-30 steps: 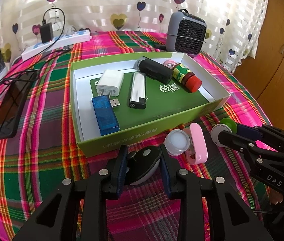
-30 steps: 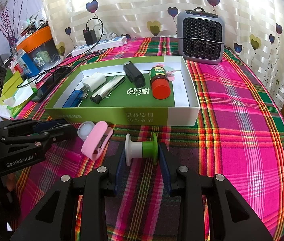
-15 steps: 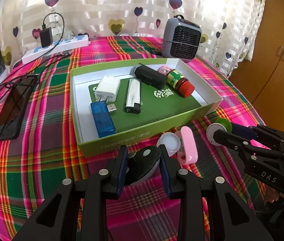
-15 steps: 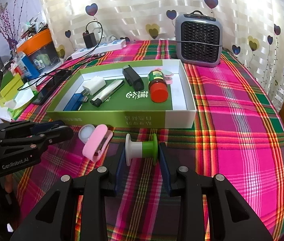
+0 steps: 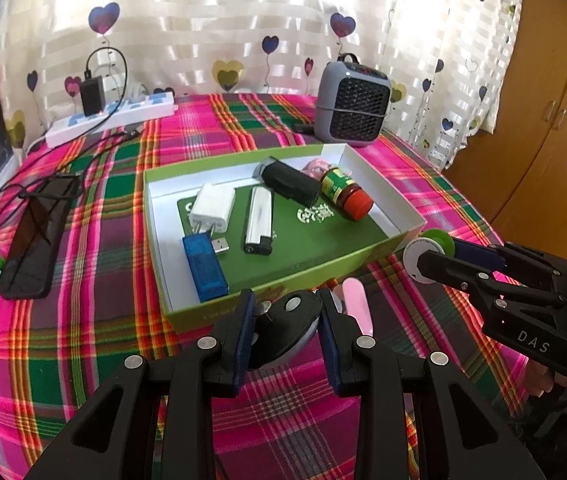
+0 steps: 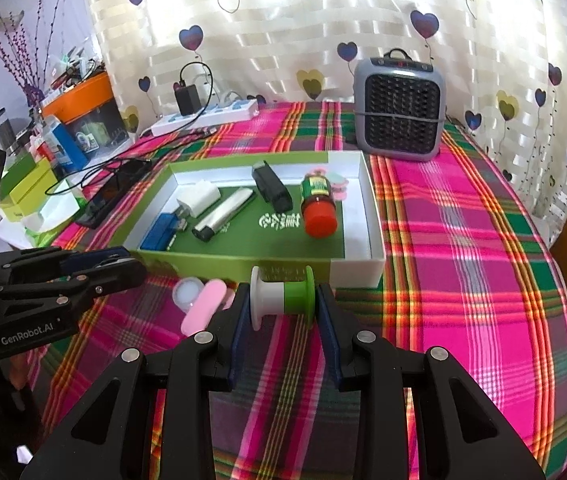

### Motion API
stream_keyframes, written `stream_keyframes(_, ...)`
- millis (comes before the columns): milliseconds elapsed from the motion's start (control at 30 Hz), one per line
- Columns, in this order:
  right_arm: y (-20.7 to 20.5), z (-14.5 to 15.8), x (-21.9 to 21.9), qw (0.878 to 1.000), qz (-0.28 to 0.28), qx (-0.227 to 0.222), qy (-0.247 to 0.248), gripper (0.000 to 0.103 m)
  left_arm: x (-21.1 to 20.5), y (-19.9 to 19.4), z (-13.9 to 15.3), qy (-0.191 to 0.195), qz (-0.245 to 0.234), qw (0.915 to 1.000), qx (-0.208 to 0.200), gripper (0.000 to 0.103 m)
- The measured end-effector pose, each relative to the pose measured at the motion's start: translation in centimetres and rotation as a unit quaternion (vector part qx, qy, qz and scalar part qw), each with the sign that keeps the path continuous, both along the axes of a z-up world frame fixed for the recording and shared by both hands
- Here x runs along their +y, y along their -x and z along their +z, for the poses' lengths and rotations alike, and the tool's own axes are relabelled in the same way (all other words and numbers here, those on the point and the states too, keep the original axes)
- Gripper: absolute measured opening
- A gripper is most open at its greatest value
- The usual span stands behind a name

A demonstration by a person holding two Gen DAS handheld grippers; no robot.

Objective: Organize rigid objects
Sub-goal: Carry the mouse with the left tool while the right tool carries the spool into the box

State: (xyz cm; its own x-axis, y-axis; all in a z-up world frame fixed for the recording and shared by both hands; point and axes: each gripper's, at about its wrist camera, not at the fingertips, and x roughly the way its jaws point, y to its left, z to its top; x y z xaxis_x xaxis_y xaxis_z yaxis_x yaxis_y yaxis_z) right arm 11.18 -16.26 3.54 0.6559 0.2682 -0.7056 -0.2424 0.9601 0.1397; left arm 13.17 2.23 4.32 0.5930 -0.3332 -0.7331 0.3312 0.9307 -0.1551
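Note:
My left gripper (image 5: 285, 320) is shut on a black rounded gadget (image 5: 287, 330), held above the plaid cloth just in front of the green box (image 5: 283, 284). My right gripper (image 6: 283, 306) is shut on a white-and-green spool (image 6: 283, 298), which also shows as the spool (image 5: 427, 246) at the right of the left wrist view. The box (image 6: 227, 260) holds a white charger (image 5: 213, 206), a blue USB stick (image 5: 205, 268), a lighter (image 5: 259, 220), a black case (image 5: 289, 182) and a red-capped bottle (image 5: 345, 194). A pink open case (image 6: 201, 306) lies on the cloth between the grippers.
A grey heater (image 6: 399, 110) stands behind the box. A power strip (image 5: 111, 118) with a plugged adapter, cables and a dark phone (image 5: 39, 236) lie at the left. Boxes and bottles (image 6: 59, 148) crowd the far left. A wooden cabinet (image 5: 543, 120) is at the right.
Both grippers have risen with their objects; the box and the pink case now sit lower and smaller in both views. The grips are unchanged.

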Motion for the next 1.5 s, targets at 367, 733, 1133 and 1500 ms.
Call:
stream_keyframes(367,-1.2,1.4,0.5,1.0,0.01,-0.014,0.001,0.033,0.0,-1.0,1.4,0.005,0.002,0.9998,-0.017,0.029)
stream_keyframes(733,-4.7,1.3,1.2,0.999,0.031,-0.002,-0.013,0.033,-0.1,-3.6,0.6,0.01,0.009,0.9999,-0.005,0.029)
stream_keyframes(1133,-8.0,-0.8,1.7,0.998,0.044,0.032,-0.014,0.033,-0.9,-5.7,-0.7,0.006,0.007,0.9999,0.009,0.029)
stream_keyframes(1500,-9.1,-2.2,1.9,0.998,0.043,0.042,0.014,0.033,-1.7,-6.5,-1.9,-0.004,0.003,0.9997,0.022,0.029)
